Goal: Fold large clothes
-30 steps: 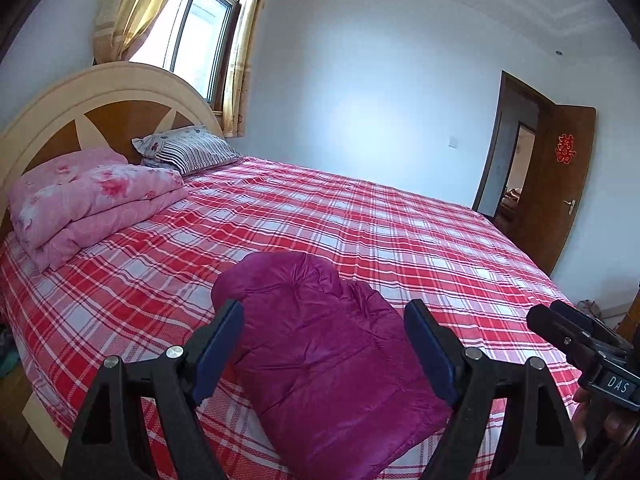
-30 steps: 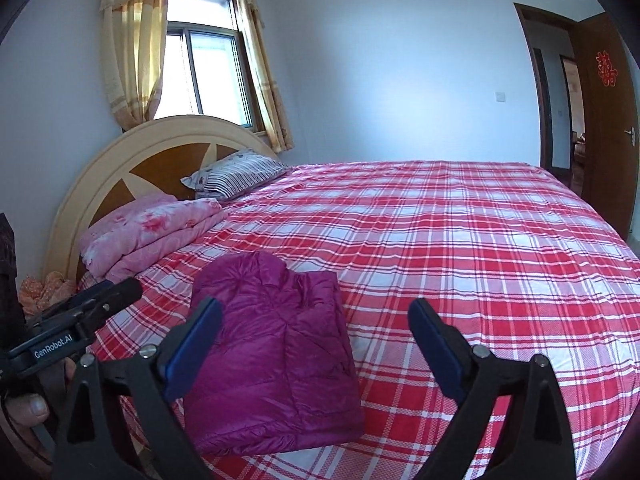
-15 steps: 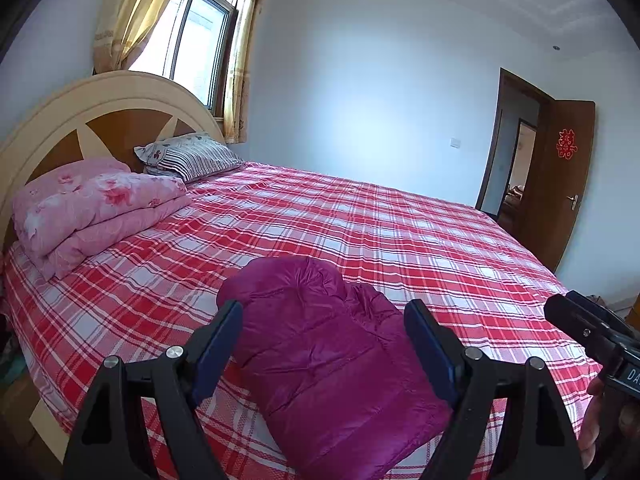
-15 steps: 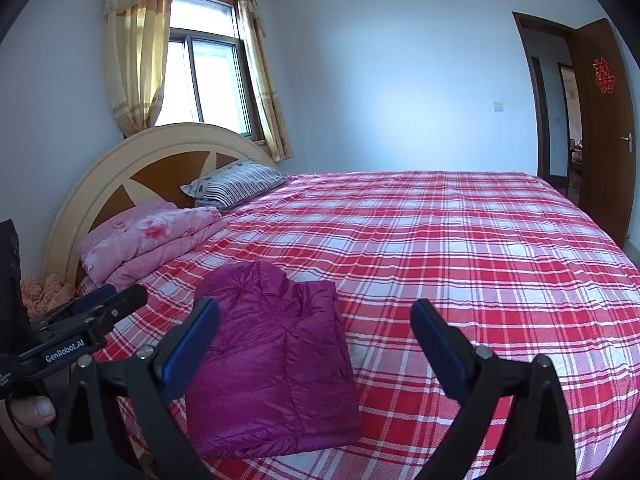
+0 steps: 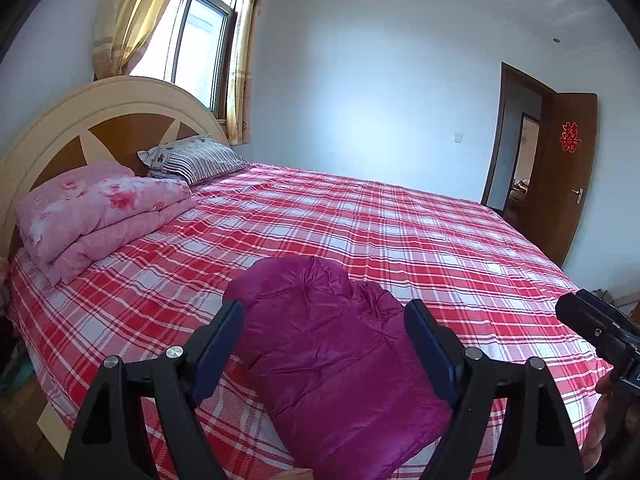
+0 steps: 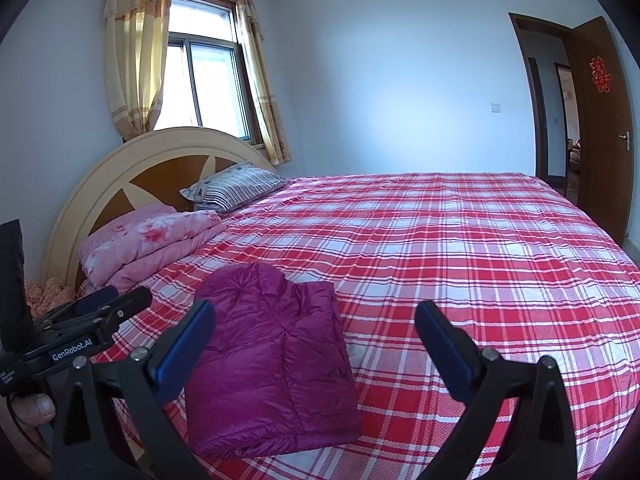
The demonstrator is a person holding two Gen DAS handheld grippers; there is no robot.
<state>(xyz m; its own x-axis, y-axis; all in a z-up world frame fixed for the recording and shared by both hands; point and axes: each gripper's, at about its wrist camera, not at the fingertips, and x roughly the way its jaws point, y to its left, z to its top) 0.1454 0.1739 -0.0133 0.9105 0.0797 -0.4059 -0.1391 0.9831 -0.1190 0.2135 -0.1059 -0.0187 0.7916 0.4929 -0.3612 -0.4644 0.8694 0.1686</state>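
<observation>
right hand-held gripper (image 6: 316, 336) wide apart, empty | folded jacket (image 6: 272, 360) on bed (image 6: 460, 248)

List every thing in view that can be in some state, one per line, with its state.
Purple jacket: folded, flat on the bed, not held.
Pink quilt: folded, lying by the headboard.
Striped pillow: lying flat against the headboard.
Door: open.
Curtains: drawn aside, window uncovered.
Bedsheet: spread smooth.
Left gripper: open, empty, above the jacket.
Right gripper: jaws opening, nothing between them.
</observation>
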